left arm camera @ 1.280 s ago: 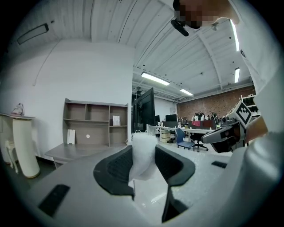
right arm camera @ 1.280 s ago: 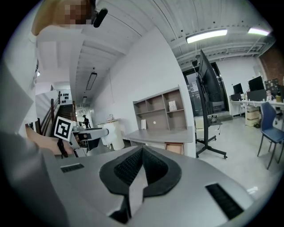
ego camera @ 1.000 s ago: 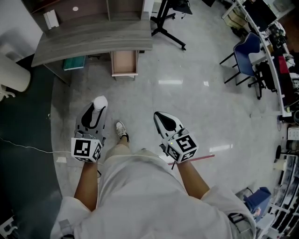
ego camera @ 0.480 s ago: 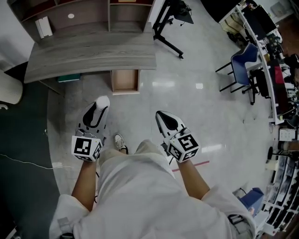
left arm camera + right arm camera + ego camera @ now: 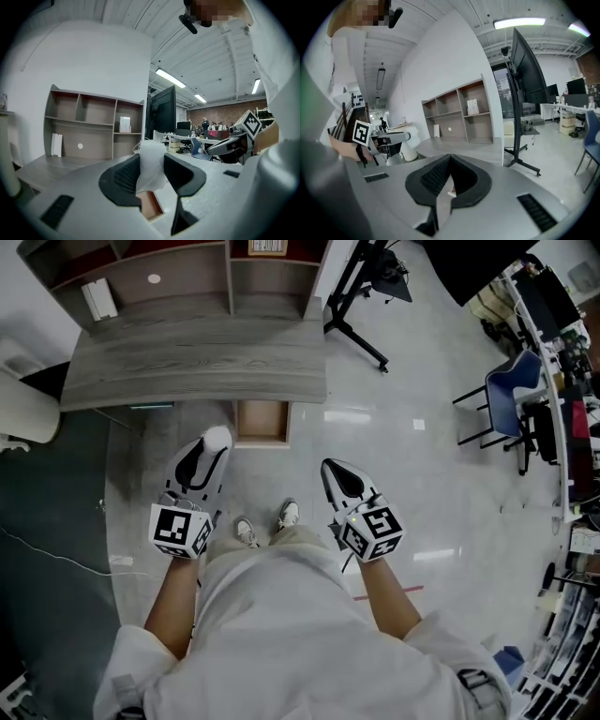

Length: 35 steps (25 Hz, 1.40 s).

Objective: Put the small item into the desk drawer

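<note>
Here the left gripper clamps the white item between its jaws, the wad poking out past the tips. Just ahead and slightly to its right, the drawer stands open under the desk. The right gripper, alongside, is clenched on nothing.

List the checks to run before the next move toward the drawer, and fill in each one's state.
1. White crumpled soft item clamped in the left tool: ok.
2. Light wooden drawer under the grey wooden desk pulled open: ok.
3. Item above the drawer opening: not ok; in the head view it sits left of the drawer's front corner.
4. Room inside the drawer: cannot tell; the visible floor looks bare, but the desk top hides the rear.
5. Right tool shut, empty, away from the drawer: ok.
</note>
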Each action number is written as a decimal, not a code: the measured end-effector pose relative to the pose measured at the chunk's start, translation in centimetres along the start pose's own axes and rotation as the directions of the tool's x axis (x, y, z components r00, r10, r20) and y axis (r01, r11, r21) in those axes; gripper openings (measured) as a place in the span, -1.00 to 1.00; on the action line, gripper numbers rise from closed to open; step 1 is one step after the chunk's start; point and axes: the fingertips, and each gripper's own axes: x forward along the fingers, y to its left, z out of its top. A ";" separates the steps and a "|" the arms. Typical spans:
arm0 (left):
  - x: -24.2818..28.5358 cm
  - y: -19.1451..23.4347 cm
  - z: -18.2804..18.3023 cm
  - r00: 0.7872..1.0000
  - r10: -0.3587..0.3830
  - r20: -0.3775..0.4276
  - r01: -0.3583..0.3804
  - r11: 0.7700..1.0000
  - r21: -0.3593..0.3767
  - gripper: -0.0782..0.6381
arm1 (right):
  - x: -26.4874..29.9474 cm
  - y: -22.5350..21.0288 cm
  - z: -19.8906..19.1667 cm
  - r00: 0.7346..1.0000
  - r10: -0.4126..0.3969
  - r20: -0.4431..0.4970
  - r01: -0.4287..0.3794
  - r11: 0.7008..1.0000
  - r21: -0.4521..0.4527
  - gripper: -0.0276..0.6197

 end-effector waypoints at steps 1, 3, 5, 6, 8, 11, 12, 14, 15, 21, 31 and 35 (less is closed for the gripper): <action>0.4 -0.1 0.5 1.000 0.007 0.004 -0.007 1.000 0.005 -0.32 | 0.7 -0.4 0.6 1.000 0.013 0.003 -0.013 1.000 -0.017 -0.92; 1.4 0.0 1.2 1.000 0.024 0.006 -0.024 0.999 0.023 -0.32 | 2.1 -1.0 1.6 0.999 0.043 0.010 -0.042 0.998 -0.047 -0.92; 2.0 0.6 1.4 0.999 0.047 0.007 -0.048 0.998 0.029 -0.32 | 3.6 -0.9 2.4 0.997 0.080 0.015 -0.079 0.994 -0.069 -0.92; 2.2 0.9 1.4 0.998 0.059 0.006 -0.060 0.998 0.029 -0.32 | 4.2 -0.8 2.7 0.995 0.098 0.014 -0.097 0.992 -0.081 -0.92; 2.5 1.4 1.2 0.997 0.080 -0.001 -0.080 0.997 0.024 -0.32 | 5.2 -0.6 2.8 0.992 0.127 0.004 -0.126 0.988 -0.093 -0.92; 3.1 1.5 0.4 0.995 0.093 -0.023 -0.092 0.996 0.013 -0.32 | 6.1 -1.1 2.1 0.989 0.146 -0.019 -0.147 0.986 -0.079 -0.92; 3.4 1.4 -0.1 0.995 0.091 -0.033 -0.091 0.996 0.009 -0.32 | 6.4 -1.3 1.8 0.989 0.147 -0.028 -0.148 0.986 -0.072 -0.92; 3.8 1.3 -1.0 0.995 0.084 -0.055 -0.084 0.996 0.004 -0.32 | 6.7 -1.8 1.0 0.989 0.144 -0.042 -0.147 0.988 -0.057 -0.92; 4.1 1.3 -1.3 0.995 0.079 -0.064 -0.079 0.997 0.004 -0.32 | 6.8 -2.0 0.6 0.989 0.142 -0.049 -0.145 0.988 -0.049 -0.92; 6.1 1.0 -4.2 0.992 0.037 -0.117 -0.034 0.999 0.027 -0.32 | 7.2 -2.4 -2.4 0.987 0.135 -0.092 -0.137 0.991 -0.014 -0.92; 10.8 2.0 -11.1 0.969 -0.029 -0.244 0.056 0.993 0.103 -0.32 | 9.5 -2.9 -7.4 0.975 0.131 -0.177 -0.131 0.991 0.013 -0.92; 12.5 2.5 -14.9 0.958 -0.038 -0.284 0.076 0.989 0.126 -0.32 | 10.5 -3.8 -10.6 0.969 0.126 -0.212 -0.124 0.992 0.023 -0.92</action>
